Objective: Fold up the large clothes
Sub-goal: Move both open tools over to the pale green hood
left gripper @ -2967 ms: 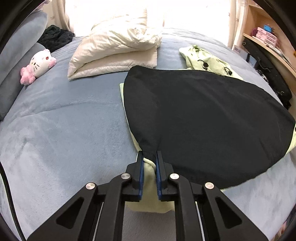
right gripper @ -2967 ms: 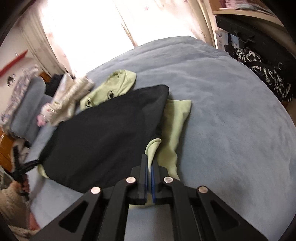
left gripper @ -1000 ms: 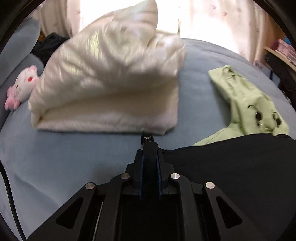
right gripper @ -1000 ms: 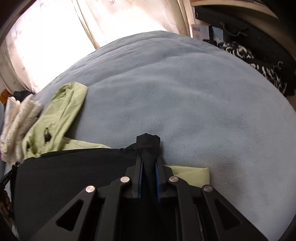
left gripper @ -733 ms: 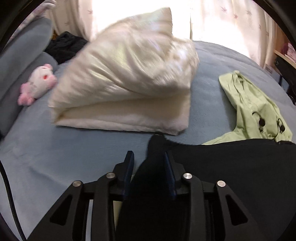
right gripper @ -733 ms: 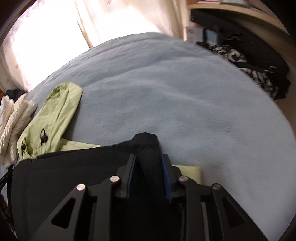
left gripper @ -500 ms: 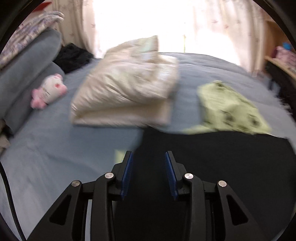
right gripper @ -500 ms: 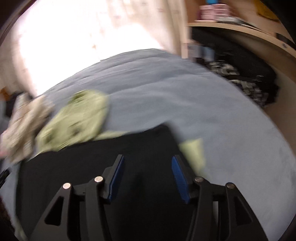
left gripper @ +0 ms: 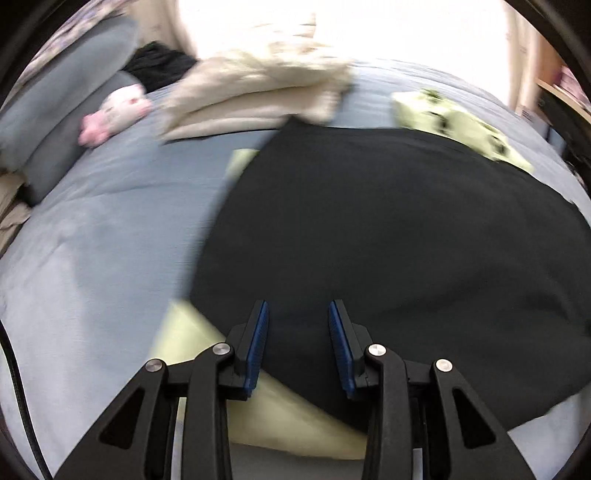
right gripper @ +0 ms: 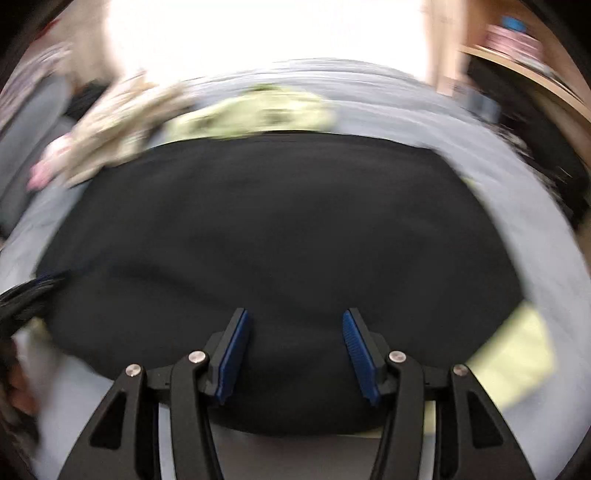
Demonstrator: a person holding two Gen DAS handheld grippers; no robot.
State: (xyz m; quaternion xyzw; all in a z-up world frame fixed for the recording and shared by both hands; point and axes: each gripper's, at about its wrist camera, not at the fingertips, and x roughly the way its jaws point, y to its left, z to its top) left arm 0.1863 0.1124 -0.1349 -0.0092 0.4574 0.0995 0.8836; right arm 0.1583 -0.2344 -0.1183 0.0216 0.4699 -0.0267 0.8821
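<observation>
Jaws of the left gripper (left gripper: 297, 334) and right gripper (right gripper: 291, 341) gape wide, empty, above the black garment (left gripper: 388, 229) on the bed (left gripper: 96, 236).

**daylight flooding a blurred bedroom**

a grey-blue blanket (left gripper: 110, 229) is covering the bed. strong light is pouring through pale curtains (right gripper: 258, 29) at the far side, washing out the window. grey pillows (left gripper: 62, 110) are leaning at the left, a pink and white plush toy (left gripper: 114, 114) lying beside them. a folded cream quilt (left gripper: 258, 92) is sitting near the window. a wooden shelf (right gripper: 535, 77) is running along the right.
</observation>
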